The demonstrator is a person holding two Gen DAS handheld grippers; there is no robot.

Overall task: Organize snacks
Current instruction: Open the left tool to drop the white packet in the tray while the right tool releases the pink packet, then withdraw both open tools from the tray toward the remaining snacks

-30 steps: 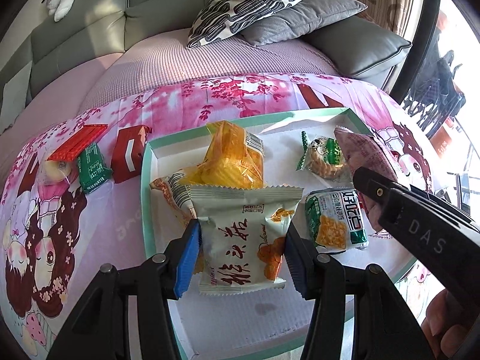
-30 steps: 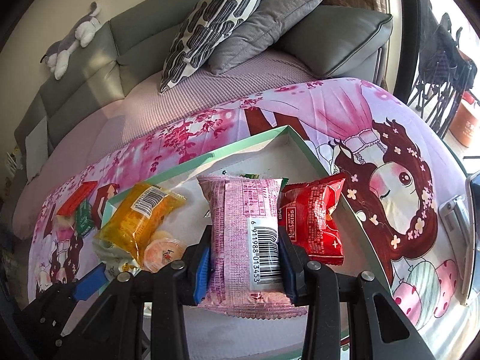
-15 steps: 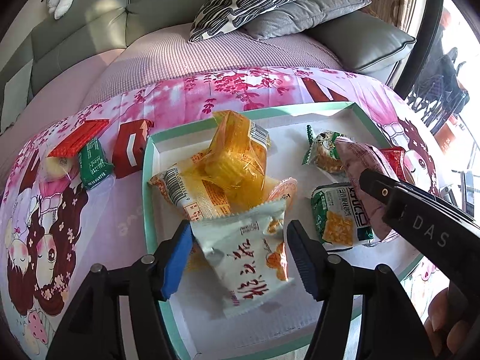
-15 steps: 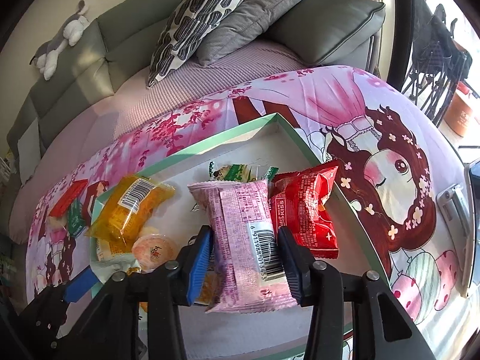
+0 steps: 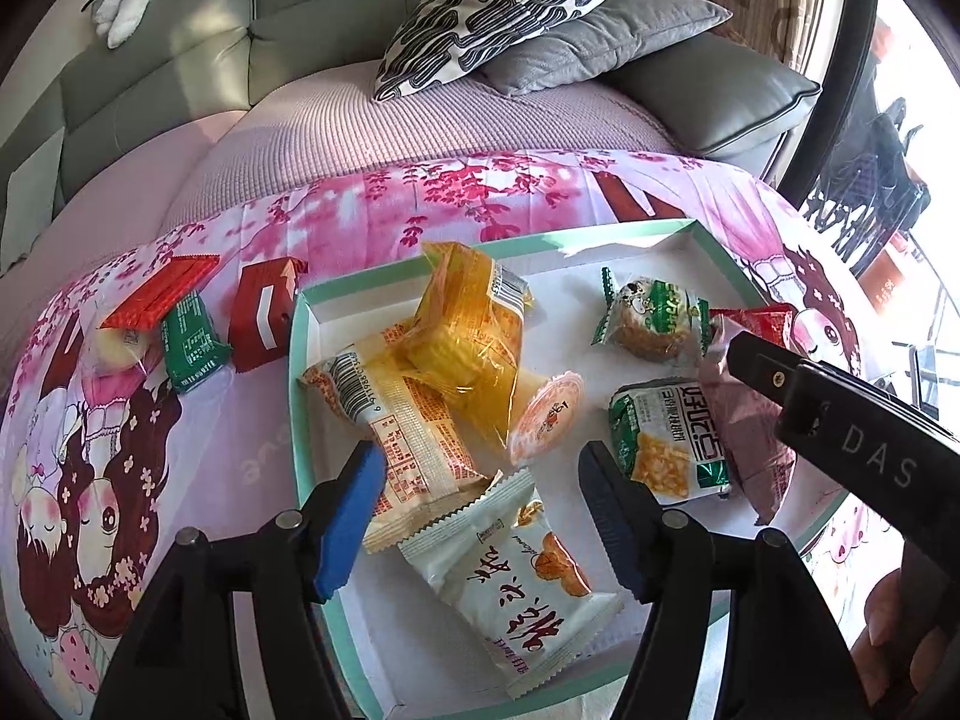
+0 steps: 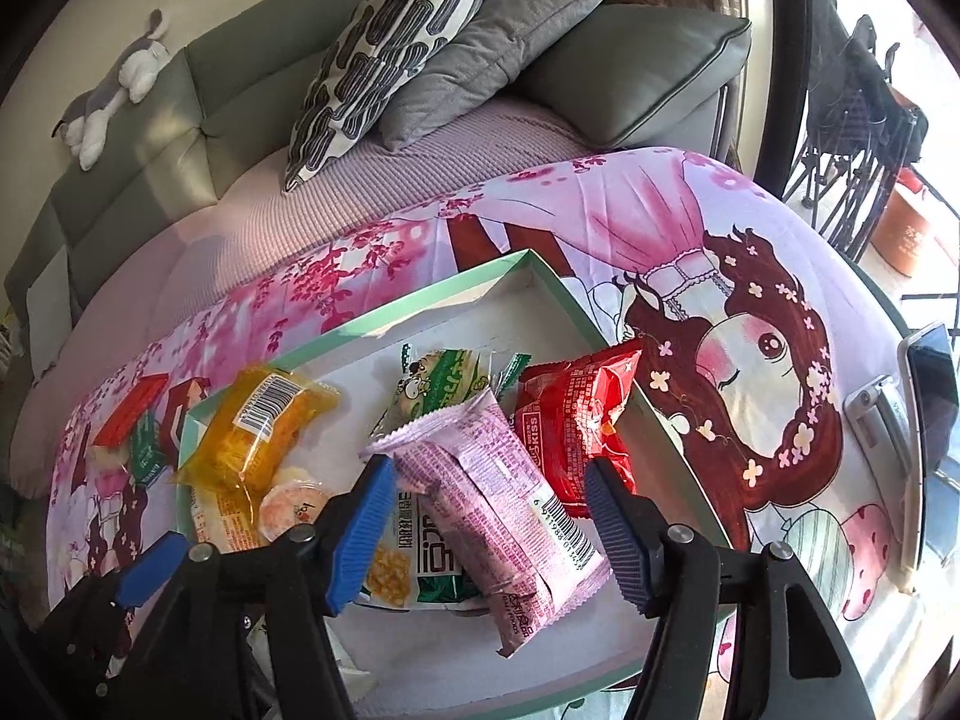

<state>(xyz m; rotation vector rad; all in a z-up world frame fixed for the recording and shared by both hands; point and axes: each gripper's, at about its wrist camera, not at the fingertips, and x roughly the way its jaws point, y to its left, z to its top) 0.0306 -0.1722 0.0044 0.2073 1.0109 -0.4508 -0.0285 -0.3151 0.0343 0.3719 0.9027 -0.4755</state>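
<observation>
A shallow green-rimmed white tray (image 5: 297,372) (image 6: 576,300) on the pink cloth holds several snack packets. My left gripper (image 5: 480,480) is open above a white packet with red lettering (image 5: 528,588), which lies free in the tray beside an orange-white packet (image 5: 396,432), a yellow packet (image 5: 474,342) and a jelly cup (image 5: 549,414). My right gripper (image 6: 486,510) is open over a pink packet (image 6: 498,498) lying loose on a green corn packet (image 6: 420,564), next to a red packet (image 6: 570,426).
Outside the tray at left lie a red wafer packet (image 5: 159,291), a green packet (image 5: 192,342), a red-white packet (image 5: 264,312) and a pale round snack (image 5: 117,345). A phone on a stand (image 6: 924,420) stands at right. A sofa with cushions (image 5: 510,6) is behind.
Both grippers opened wide and drew back. The white packet dropped from the left one into the tray; the pink packet dropped from the right one onto the green corn packet.
</observation>
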